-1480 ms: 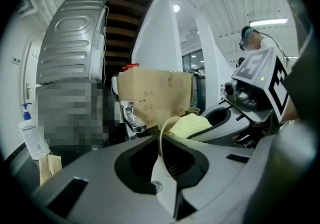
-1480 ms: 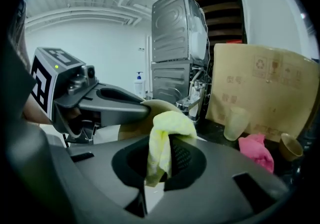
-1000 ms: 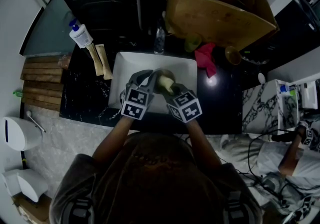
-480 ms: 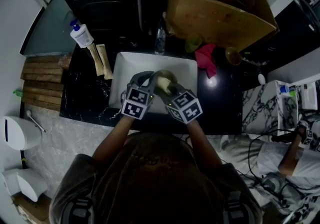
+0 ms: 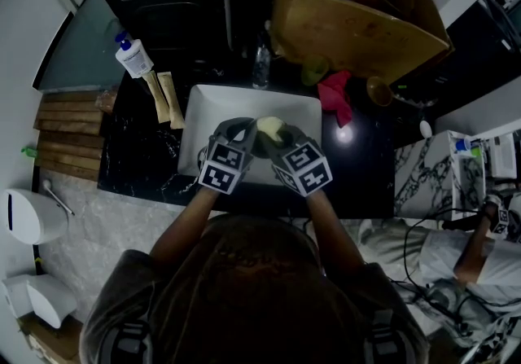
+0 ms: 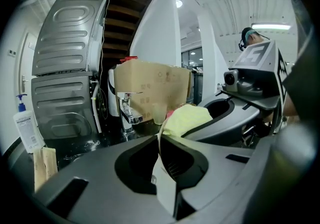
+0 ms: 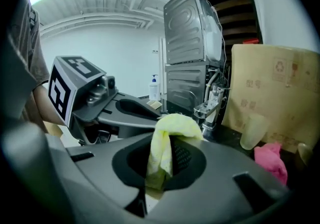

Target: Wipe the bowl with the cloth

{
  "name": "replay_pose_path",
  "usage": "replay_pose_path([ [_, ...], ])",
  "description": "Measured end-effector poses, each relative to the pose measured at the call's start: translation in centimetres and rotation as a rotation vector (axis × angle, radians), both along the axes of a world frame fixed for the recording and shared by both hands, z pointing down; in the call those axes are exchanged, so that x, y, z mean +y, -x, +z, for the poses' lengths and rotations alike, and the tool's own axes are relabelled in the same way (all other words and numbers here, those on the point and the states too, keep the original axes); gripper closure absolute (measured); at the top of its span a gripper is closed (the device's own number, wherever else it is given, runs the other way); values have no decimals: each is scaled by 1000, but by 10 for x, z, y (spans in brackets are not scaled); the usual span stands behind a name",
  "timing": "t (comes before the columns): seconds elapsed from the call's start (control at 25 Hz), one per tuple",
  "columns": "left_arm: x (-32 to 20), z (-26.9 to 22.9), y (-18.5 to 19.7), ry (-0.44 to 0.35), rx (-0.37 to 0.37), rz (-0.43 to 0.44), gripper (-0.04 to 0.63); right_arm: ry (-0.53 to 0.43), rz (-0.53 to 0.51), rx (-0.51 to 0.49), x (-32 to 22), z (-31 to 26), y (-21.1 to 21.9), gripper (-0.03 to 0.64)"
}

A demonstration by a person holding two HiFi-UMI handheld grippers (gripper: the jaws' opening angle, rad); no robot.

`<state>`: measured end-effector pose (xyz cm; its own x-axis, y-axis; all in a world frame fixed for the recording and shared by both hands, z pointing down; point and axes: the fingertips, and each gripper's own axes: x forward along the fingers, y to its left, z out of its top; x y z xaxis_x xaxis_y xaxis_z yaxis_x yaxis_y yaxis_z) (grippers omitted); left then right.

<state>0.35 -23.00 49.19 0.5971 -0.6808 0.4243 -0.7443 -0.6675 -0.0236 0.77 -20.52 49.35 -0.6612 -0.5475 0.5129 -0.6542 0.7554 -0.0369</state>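
Since a second earlier, the right gripper (image 5: 275, 139) had slid a little toward the upper right of the frame. The yellow cloth (image 5: 270, 126) had ridden up over the olive rim we could see before.

In the head view both grippers met at the centre of the frame, above the white sink (image 5: 213, 103). The left gripper (image 5: 246, 133) sat right against the cloth's left side. The bowl was almost wholly covered there, and we could not trace its outline.

In the left gripper view the jaws were pressed onto a thin pale edge, which we took for the rim of the bowl (image 6: 162, 184), running away from the camera. The cloth lay just beyond that edge and to its right. The bowl's body was cut off by the jaws.

In the right gripper view the jaws pinched a hanging fold of the cloth, long axis upright, with the wad bulging over the top. The left gripper stood close by at the left of the frame. We judged that the bowl lay left of and below the cloth, so the right gripper was the one to travel. Whether the cloth touched the bowl's inside we could not tell.
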Motion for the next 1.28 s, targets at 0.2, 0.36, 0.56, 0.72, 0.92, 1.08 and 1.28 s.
replay_pose_path([
  [0.2,0,-4,-1,-6,14,3,568,-76,89,49,-12,-5,-12,597],
  [0.36,-3,-7,1,-23,8,-5,565,-69,135,88,-14,5,-20,597],
  [0.56,-5,-10,4,-38,7,-22,561,-38,141,116,-13,15,-25,597],
  [0.72,-8,-10,3,-38,7,-29,557,-3,133,129,-10,27,-26,597],
  [0.92,-9,-10,2,-27,21,-34,554,42,107,136,-4,40,-18,597],
  [1.08,-10,-11,0,-27,27,-38,554,73,53,96,3,45,-7,597],
  [1.28,-7,-7,-3,-19,32,-32,554,116,-11,0,14,40,11,597],
])
